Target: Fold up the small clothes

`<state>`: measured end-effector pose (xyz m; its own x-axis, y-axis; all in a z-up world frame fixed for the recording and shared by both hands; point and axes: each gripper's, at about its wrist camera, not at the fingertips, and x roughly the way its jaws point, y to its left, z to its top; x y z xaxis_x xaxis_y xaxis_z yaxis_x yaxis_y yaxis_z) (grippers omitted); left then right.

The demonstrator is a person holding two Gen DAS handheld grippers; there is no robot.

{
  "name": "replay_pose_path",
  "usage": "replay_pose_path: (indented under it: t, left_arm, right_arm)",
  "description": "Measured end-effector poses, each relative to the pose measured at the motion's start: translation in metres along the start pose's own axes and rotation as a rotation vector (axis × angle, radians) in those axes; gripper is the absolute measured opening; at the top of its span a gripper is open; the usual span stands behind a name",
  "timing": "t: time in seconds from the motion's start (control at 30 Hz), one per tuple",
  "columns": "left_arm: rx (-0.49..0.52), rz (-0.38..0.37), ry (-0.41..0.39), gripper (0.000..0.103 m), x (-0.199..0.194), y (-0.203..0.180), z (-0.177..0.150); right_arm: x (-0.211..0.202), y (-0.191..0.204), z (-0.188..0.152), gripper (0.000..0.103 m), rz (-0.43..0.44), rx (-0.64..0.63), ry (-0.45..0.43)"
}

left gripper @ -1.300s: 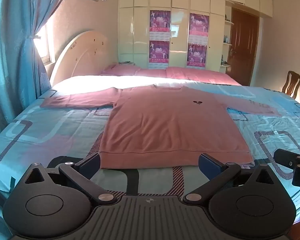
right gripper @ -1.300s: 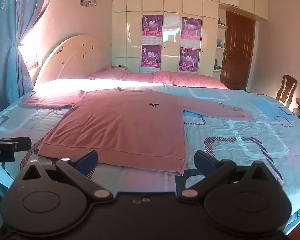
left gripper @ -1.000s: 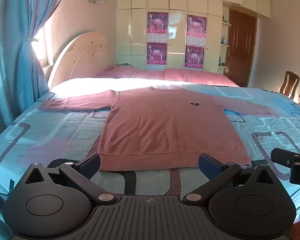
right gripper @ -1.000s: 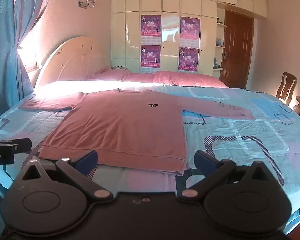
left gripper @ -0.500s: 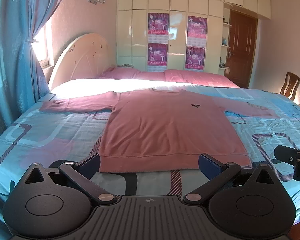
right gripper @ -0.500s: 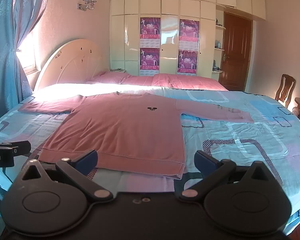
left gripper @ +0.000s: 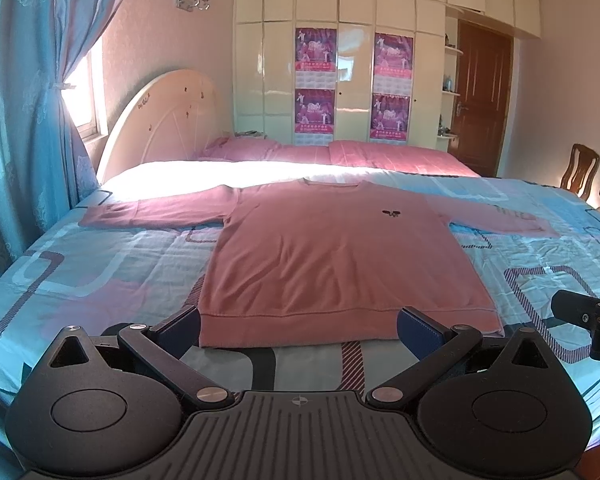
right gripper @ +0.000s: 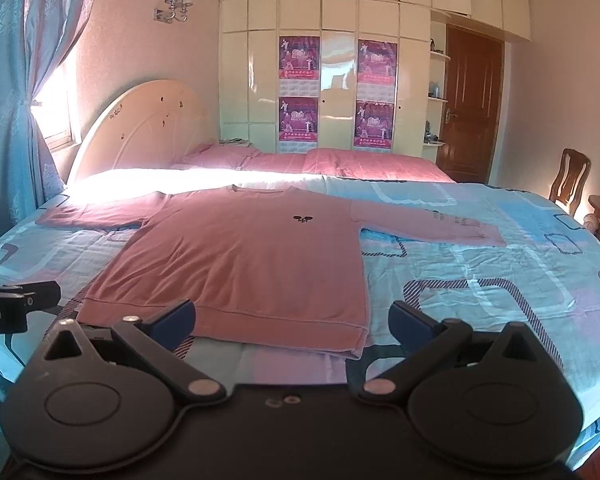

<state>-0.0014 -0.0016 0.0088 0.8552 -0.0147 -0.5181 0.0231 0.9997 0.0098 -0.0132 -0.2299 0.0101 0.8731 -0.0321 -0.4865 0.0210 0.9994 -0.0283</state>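
Observation:
A pink long-sleeved shirt (left gripper: 336, 256) lies flat and face up on the bed, sleeves spread to both sides, hem nearest me; it also shows in the right wrist view (right gripper: 244, 260). My left gripper (left gripper: 298, 326) is open and empty, held just short of the hem's middle. My right gripper (right gripper: 292, 320) is open and empty, near the hem's right corner. Part of the right gripper shows at the left view's right edge (left gripper: 584, 312). Part of the left gripper shows at the right view's left edge (right gripper: 16, 300).
The bed has a blue patterned sheet (left gripper: 100, 280) and pink pillows (left gripper: 340, 152) by the cream headboard (left gripper: 160, 120). A blue curtain (left gripper: 28, 100) hangs left. A wooden chair (right gripper: 570, 180) and a door (right gripper: 468, 108) stand at the right.
Both grippers have risen and tilted slightly, so the shirt sits a little lower and closer in view. Both stay open and the shirt has not moved.

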Motion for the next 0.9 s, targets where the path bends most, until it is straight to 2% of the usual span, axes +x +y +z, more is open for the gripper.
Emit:
replay_pose_path:
  t: [0.9]
  left_arm:
    - [0.007,0.002,-0.013,0.103,-0.0055,0.0010,-0.0006]
  right_arm:
    - [-0.0044,0.0013,0.0028,0.102,0.000,-0.007,-0.012]
